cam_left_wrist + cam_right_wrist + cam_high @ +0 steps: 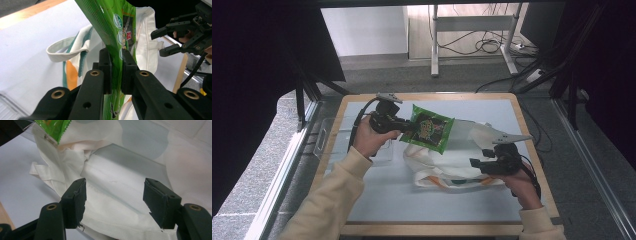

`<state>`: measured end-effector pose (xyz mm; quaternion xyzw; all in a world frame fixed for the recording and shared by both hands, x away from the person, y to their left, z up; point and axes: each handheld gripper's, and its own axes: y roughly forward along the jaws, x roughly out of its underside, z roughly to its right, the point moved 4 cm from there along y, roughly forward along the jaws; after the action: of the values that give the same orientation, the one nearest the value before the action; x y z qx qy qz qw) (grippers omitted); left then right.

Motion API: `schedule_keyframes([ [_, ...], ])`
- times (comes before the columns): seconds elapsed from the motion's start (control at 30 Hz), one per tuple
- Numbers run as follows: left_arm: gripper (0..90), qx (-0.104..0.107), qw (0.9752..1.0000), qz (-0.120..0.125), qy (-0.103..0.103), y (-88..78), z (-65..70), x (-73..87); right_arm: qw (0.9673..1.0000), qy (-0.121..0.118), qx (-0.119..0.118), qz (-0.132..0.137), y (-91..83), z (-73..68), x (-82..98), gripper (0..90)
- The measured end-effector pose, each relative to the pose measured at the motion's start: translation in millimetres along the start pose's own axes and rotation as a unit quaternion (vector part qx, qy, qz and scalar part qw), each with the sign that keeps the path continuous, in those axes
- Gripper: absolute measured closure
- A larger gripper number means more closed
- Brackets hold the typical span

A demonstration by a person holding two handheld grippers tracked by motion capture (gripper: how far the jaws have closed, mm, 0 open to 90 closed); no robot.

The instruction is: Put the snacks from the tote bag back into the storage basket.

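A green snack packet [428, 131] hangs above a white cloth tote bag [447, 165] on the tabletop [422, 205], pinched tight in the left gripper [116, 62] fingers. The right gripper [115, 195], fingers wide and empty, hovers at the bag's mouth. Bagging seems next: hold the opening apart. The packet's writing is unreadable.

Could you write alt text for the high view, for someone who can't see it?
The person's left tongs grip a green snack packet above a white cloth bag lying on a pale blue table mat. The right tongs stand open at the bag's near edge.
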<state>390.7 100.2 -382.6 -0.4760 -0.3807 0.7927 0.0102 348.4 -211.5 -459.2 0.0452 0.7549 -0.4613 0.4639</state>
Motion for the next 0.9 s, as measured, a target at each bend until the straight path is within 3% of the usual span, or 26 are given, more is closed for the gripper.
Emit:
schedule_keyframes([
  [0.3, 82.5, -0.001, 1.0000, 0.007, 0.004, -15.8, -7.7, -0.1, 1.0000, -0.001, -0.001, -0.005, 1.8, -1.2, 0.6, 34.7],
  [0.9, 82.5, -0.034, 0.9992, 0.021, 0.006, -60.0, -27.0, -10.2, 0.9999, -0.010, -0.004, 0.001, 3.0, -4.0, 1.0, 33.6],
])
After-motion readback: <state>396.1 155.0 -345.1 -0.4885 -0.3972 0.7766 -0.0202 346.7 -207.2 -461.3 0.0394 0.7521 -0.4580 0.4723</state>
